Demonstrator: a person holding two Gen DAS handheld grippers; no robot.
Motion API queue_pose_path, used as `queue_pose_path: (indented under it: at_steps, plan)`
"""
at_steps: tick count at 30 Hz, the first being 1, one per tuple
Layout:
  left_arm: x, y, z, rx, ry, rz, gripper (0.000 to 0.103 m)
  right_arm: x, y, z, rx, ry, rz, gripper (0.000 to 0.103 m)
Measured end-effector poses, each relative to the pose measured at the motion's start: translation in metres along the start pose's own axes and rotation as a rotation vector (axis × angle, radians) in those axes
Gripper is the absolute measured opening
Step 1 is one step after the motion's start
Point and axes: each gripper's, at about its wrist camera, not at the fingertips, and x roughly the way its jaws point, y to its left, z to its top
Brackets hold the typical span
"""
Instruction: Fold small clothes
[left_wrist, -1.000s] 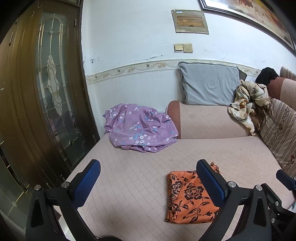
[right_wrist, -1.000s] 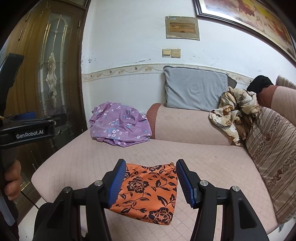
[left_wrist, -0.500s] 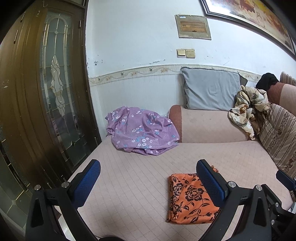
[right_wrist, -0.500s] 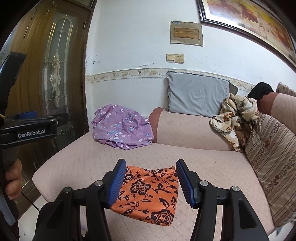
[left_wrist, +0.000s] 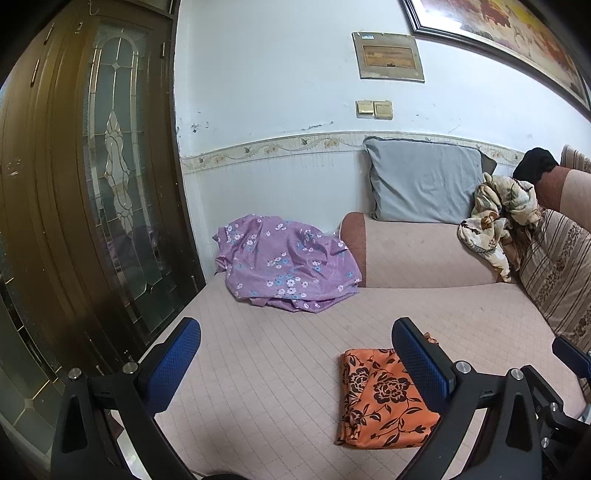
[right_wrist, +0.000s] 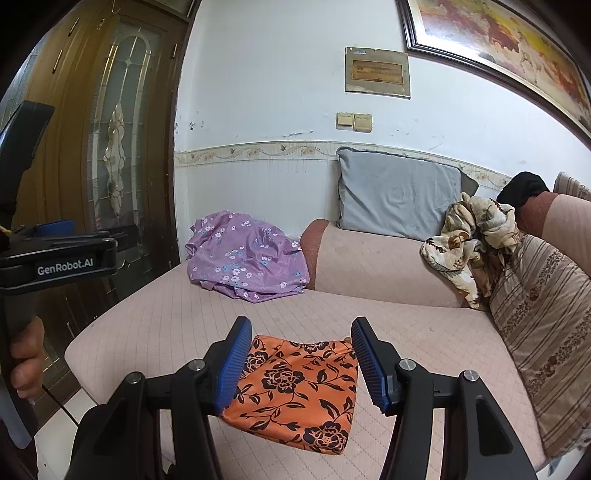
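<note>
The folded orange floral cloth (right_wrist: 295, 391) lies flat on the sofa seat (right_wrist: 155, 325), just below the right gripper (right_wrist: 299, 363). Both the right and the left gripper (left_wrist: 295, 360) hold nothing, jaws apart.

painting (right_wrist: 498, 48): cut by frame edge | orange cloth (left_wrist: 380, 398): right part perhaps hidden behind finger

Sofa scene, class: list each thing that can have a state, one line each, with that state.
Orange cloth: folded, lying flat on the sofa.
Purple cloth: crumpled, unfolded.
Cream blanket: bunched up.
Grey pillow: propped upright.
Door: closed.
Left gripper: open, empty.
Right gripper: open, empty.
</note>
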Motion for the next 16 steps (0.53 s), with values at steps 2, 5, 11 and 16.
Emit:
queue_pose_path:
  at_steps: [2, 5, 11, 16]
  plan:
    - [0.002, -0.001, 0.000, 0.001, 0.006, -0.002, 0.103, 0.003, 0.000, 0.000, -0.001, 0.003, 0.001, 0.060]
    - [0.009, -0.003, 0.000, 0.002, 0.018, -0.005, 0.103, 0.009, -0.002, 0.001, 0.000, 0.011, 0.003, 0.060]
    - [0.024, -0.010, 0.001, 0.010, 0.036, -0.018, 0.103, 0.025, -0.008, 0.000, 0.009, 0.032, 0.003, 0.060]
    - [0.046, -0.017, 0.001, -0.007, 0.041, -0.043, 0.103, 0.050, -0.023, -0.002, 0.049, 0.067, 0.016, 0.062]
